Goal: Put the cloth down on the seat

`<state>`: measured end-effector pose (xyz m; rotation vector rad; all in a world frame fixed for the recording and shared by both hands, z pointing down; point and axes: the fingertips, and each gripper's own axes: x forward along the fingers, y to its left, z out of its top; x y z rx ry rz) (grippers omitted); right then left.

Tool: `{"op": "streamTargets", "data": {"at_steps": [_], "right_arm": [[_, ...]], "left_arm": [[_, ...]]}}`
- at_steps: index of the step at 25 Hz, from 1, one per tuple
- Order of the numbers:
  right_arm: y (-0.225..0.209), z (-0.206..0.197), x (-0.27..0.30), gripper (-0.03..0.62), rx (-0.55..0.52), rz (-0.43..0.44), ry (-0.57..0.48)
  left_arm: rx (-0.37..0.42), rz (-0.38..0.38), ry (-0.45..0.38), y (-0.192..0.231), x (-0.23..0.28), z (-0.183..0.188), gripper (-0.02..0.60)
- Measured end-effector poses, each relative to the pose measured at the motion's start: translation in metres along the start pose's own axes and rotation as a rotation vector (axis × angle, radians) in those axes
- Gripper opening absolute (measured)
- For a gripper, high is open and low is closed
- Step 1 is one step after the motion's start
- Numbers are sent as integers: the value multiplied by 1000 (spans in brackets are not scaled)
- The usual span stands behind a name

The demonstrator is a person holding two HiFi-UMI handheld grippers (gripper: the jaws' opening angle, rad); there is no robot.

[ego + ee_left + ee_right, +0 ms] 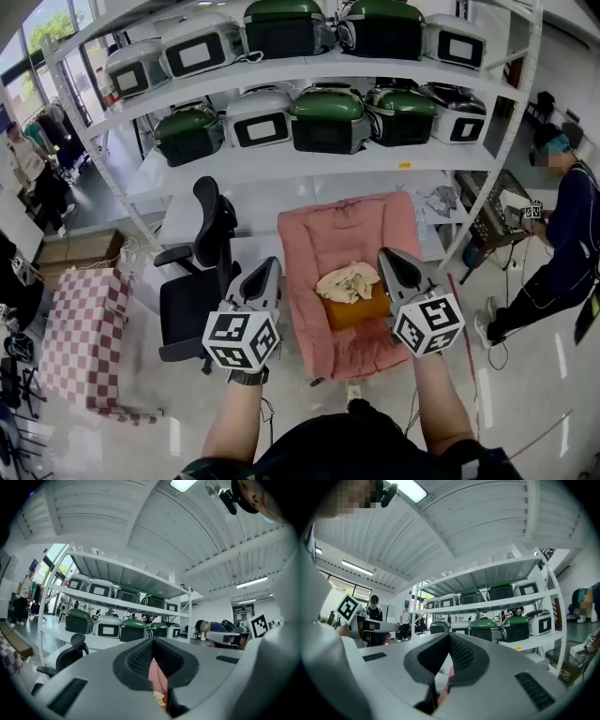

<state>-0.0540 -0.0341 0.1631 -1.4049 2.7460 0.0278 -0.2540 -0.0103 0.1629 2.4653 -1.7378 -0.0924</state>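
Note:
A crumpled cream cloth [348, 281] lies on an orange cushion [358, 310] in the pink padded seat [345, 232] on the floor ahead. My left gripper [271, 269] is held level in front of the seat's left edge, jaws shut and empty. At the seat's right edge my right gripper [390, 259] is also shut with nothing in it. In the left gripper view the left gripper [152, 642] has its jaws together, and a sliver of the pink seat [156, 678] and cloth [160, 698] shows below them. The right gripper [449, 637] looks the same in its own view.
A black office chair [201, 274] stands left of the seat, and a pink checkered seat [84, 339] lies further left. A white shelf rack [309, 155] with green and white appliances stands behind. One person [562, 239] stands at the right, another [28, 169] far left.

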Motion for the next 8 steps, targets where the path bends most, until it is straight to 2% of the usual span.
{"op": "streamTargets", "data": {"at_steps": [8], "right_arm": [[4, 0, -3, 5, -2, -1, 2]], "left_arm": [[1, 8, 3, 2, -5, -2, 6]]}}
